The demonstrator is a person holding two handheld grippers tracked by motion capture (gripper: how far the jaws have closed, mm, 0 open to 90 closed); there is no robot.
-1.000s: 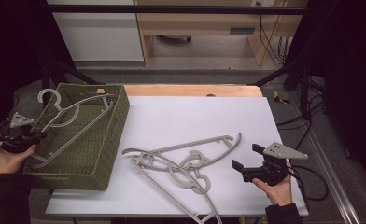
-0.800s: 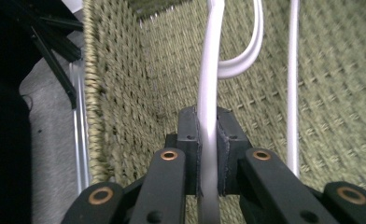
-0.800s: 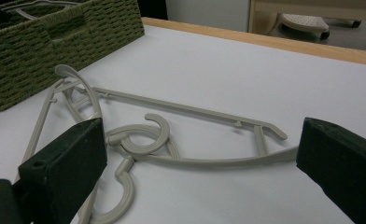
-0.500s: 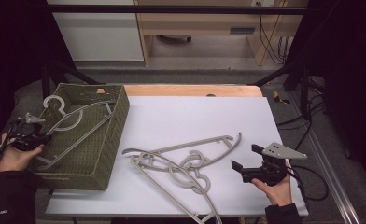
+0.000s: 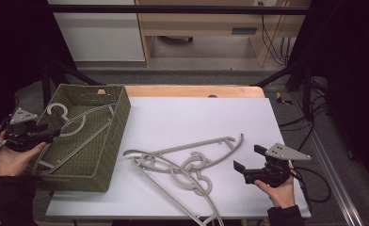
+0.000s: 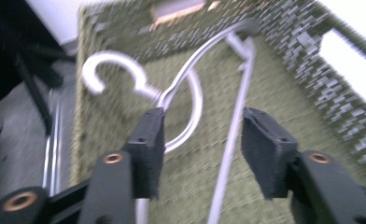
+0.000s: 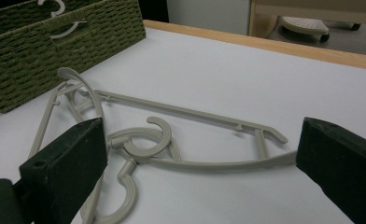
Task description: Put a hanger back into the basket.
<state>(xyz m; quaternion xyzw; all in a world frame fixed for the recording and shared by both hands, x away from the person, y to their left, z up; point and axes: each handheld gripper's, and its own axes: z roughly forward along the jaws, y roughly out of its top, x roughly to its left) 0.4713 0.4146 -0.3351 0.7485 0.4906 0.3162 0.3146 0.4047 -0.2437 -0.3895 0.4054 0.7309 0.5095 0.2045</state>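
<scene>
A grey plastic hanger (image 5: 74, 125) lies inside the olive woven basket (image 5: 119, 122) at the table's left. Its hook (image 5: 58, 110) rests near the basket's far left corner. My left gripper (image 5: 50, 134) hangs over the basket's left rim. In the left gripper view that gripper (image 6: 202, 154) is open, with the hanger (image 6: 190, 93) just beyond its jaws and the hanger's thin bar running between them. Two more grey hangers (image 5: 194, 167) lie crossed on the white table top. My right gripper (image 5: 249, 158) stands open just right of them, facing the hangers (image 7: 195, 114) with nothing held.
The basket (image 7: 55, 51) takes up the left end of the table (image 5: 196, 113). A wooden strip (image 5: 192, 91) runs along the table's far edge. Cables (image 5: 314, 188) trail off the right side, and dark frame bars stand around the table.
My left gripper moved right over the basket's rim, and the hanger sank down and to the right into the basket. The right gripper and the two table hangers stayed put.
</scene>
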